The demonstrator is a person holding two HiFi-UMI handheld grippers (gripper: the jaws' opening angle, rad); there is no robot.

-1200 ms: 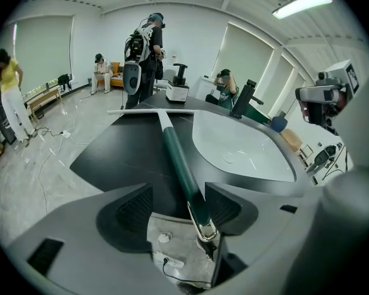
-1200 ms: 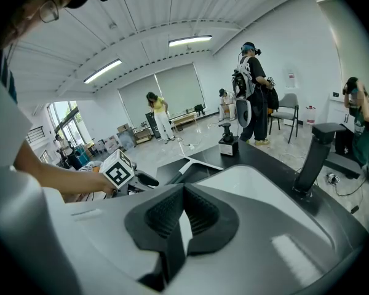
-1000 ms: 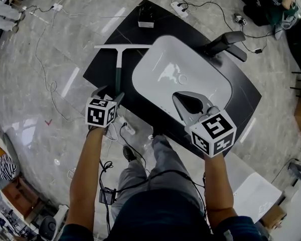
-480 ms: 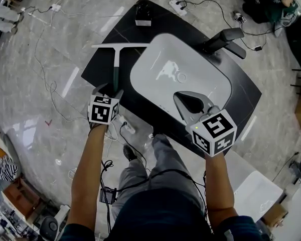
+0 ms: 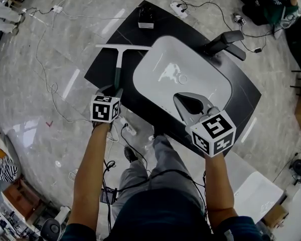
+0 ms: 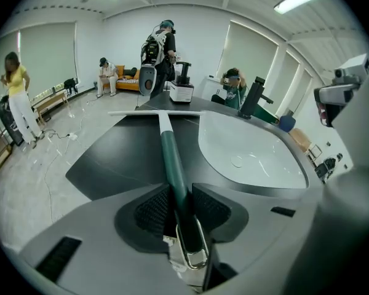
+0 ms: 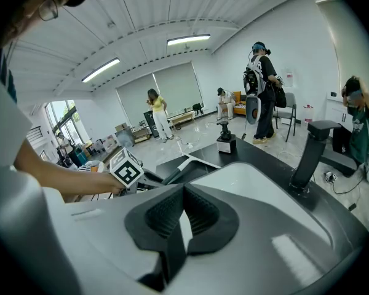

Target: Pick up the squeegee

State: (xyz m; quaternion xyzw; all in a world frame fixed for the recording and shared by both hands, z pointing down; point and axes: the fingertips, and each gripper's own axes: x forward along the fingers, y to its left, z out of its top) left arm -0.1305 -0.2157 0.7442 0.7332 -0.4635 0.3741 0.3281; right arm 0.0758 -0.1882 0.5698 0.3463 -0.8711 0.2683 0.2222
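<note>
The squeegee [image 5: 118, 73] lies flat on the black countertop [image 5: 101, 68], left of the white sink [image 5: 155, 59]. It has a white blade bar at the far end and a dark green handle [image 6: 170, 153] pointing toward me. My left gripper [image 5: 112, 91] sits at the handle's near end. Its jaws have just been closing, and its pads [image 6: 154, 209] now press on the handle from both sides. My right gripper [image 5: 188, 104] hovers over the sink's near rim, shut with nothing between its jaws [image 7: 183, 209].
A black faucet [image 5: 223, 41] stands at the sink's far right. A small black device [image 5: 146, 18] sits on the counter's far corner. Cables and power strips [image 5: 179, 6] lie on the floor around the counter. Several people stand or sit at the back of the room.
The left gripper's jaws, wide apart around the handle's end a second ago, have closed onto it. The right gripper has stayed in place.
</note>
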